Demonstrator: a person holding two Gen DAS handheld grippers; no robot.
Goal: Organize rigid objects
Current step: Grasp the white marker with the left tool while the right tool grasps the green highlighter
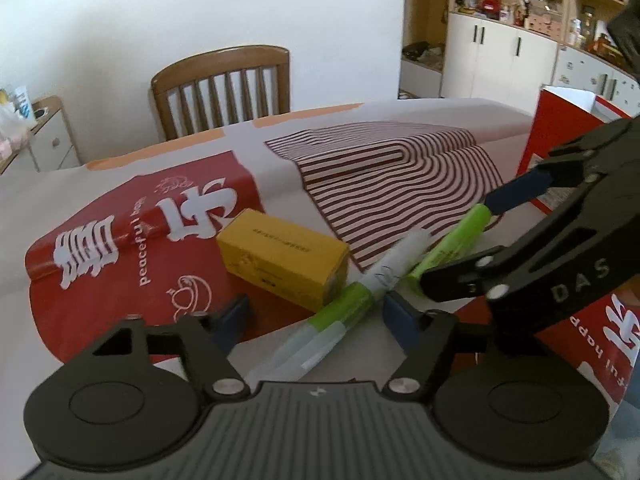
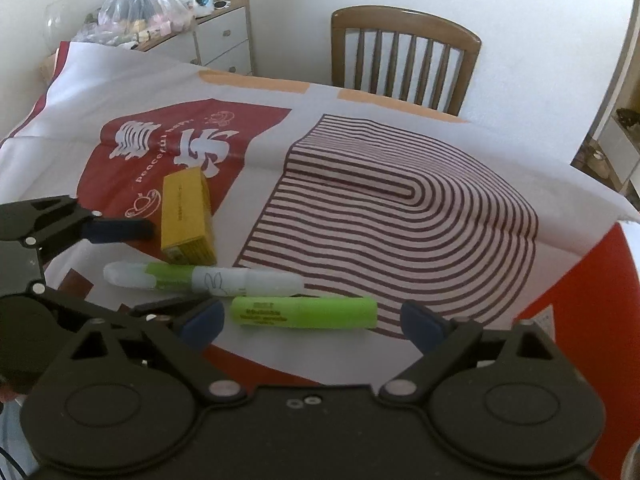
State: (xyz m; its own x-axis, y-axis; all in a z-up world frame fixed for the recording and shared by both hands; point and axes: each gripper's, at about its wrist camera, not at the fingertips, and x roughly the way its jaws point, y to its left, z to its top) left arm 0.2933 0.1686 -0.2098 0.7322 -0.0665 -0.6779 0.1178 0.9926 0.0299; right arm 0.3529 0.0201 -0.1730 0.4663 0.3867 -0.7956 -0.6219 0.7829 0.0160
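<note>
Two green markers [image 2: 305,311], one yellow box [image 2: 186,216]; left claw [image 1: 316,312] and right claw [image 2: 310,322] both wide, empty.

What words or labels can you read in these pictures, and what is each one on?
"peaceful", then blurred letters: red panel of the table cover.
"DAS": right tool's arm, seen from the left wrist.
Large white Chinese characters on the cover: stylised, not read.
Print on the yellow box, green highlighter and bunny pen: too small.
</note>
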